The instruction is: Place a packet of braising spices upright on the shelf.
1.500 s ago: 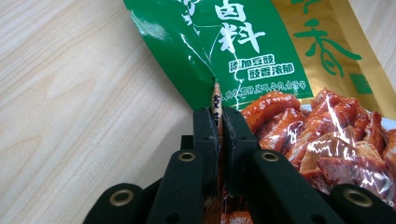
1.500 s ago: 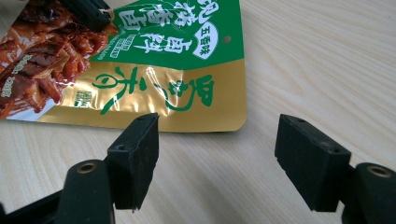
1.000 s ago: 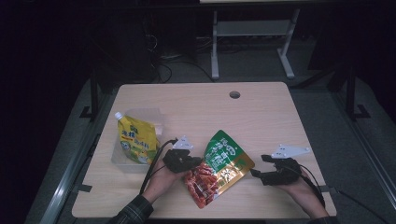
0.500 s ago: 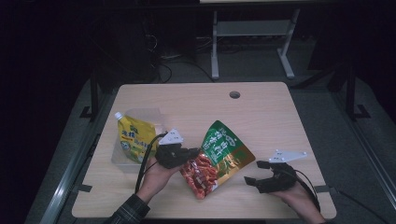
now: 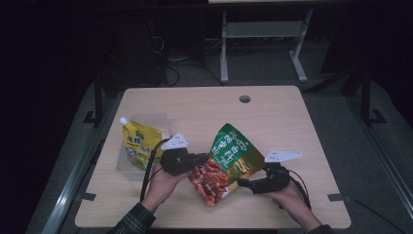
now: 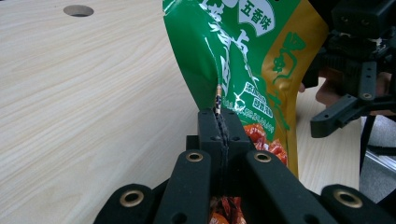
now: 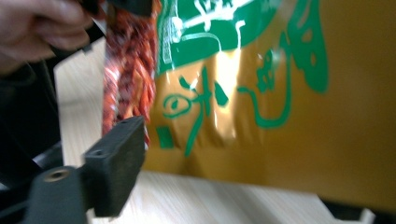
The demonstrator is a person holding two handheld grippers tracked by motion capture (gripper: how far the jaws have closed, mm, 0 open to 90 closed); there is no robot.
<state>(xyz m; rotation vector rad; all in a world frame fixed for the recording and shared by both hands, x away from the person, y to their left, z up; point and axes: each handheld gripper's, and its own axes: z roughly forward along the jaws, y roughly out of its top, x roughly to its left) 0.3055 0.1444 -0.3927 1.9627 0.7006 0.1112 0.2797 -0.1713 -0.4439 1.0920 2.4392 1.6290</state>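
Left gripper view: left tool (image 6: 219, 122) clamps snack bag (image 6: 243, 60) edge.

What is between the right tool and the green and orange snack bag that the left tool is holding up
Nothing visible. The left tool is clamped on the edge of the snack bag, holding it off the table. The right tool sits open just beside the bag's lower right corner, with only bare tabletop and air between them.

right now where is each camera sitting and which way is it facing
High view: above the person's side, looking forward and down at the table; forearms, hands, both grippers show.
Left gripper view: rides the left gripper, jaws clamped on the snack bag.
Right gripper view: rides the right gripper, facing the bag close.
All share the bag.
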